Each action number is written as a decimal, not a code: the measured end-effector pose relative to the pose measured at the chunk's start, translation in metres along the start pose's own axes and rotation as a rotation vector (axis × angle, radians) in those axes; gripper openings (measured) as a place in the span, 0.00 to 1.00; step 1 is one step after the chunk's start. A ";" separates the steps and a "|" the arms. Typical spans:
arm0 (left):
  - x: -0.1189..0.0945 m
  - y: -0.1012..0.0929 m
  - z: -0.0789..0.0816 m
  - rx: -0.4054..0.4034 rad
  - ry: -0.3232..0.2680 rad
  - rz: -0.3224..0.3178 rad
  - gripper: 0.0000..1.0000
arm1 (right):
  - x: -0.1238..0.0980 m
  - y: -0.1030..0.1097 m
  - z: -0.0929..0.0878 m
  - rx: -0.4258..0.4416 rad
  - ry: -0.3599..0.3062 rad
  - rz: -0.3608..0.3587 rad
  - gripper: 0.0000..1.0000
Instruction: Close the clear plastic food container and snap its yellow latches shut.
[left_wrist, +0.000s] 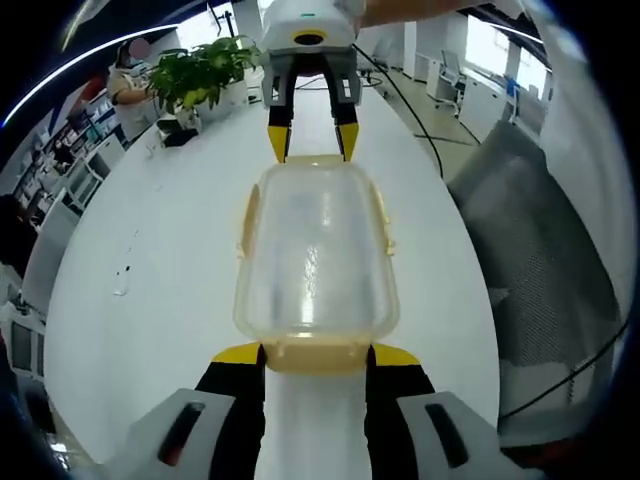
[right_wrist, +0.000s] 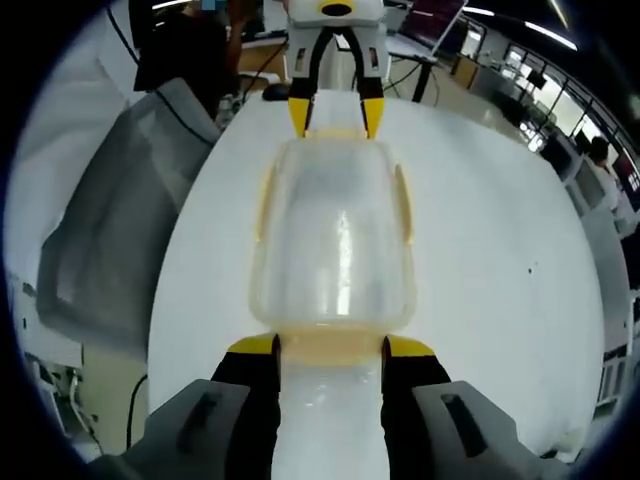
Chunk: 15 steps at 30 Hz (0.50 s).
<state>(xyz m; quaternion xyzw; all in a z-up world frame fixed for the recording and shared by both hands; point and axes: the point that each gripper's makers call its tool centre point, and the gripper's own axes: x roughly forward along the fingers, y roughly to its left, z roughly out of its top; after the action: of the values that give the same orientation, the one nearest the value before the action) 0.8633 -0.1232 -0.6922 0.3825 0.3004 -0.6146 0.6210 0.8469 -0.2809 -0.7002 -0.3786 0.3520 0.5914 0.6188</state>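
Clear container (left_wrist: 315, 265), lid on, lengthwise on white table (left_wrist: 150, 260), between two grippers. Left gripper (left_wrist: 316, 357): jaws apart, flanking near-end yellow latch (left_wrist: 316, 355) (contact unclear). Right gripper (right_wrist: 331, 349): jaws apart, flanking opposite end. Potted plant (left_wrist: 200, 70) beyond.

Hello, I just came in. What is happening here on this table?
A person works with two hand-held grippers on a clear plastic food container lying on a white table. The lid seems to be on. The left gripper and the right gripper face each other from opposite short ends, each with its open jaws on either side of that end's yellow latch. Whether any latch is snapped shut cannot be told. A potted plant stands further back.
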 end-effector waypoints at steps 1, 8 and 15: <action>0.002 0.000 0.002 0.001 0.000 -0.001 0.32 | 0.000 0.000 -0.001 0.001 0.001 0.001 0.35; 0.014 0.000 0.014 0.004 -0.008 -0.005 0.32 | -0.006 0.001 -0.017 0.010 0.017 0.002 0.35; 0.026 0.001 0.023 0.006 -0.016 -0.009 0.32 | -0.010 0.001 -0.032 0.015 0.032 0.001 0.35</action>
<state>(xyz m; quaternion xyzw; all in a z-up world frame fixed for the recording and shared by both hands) 0.8638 -0.1563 -0.7018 0.3780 0.2953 -0.6215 0.6194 0.8454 -0.3143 -0.7065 -0.3831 0.3666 0.5830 0.6156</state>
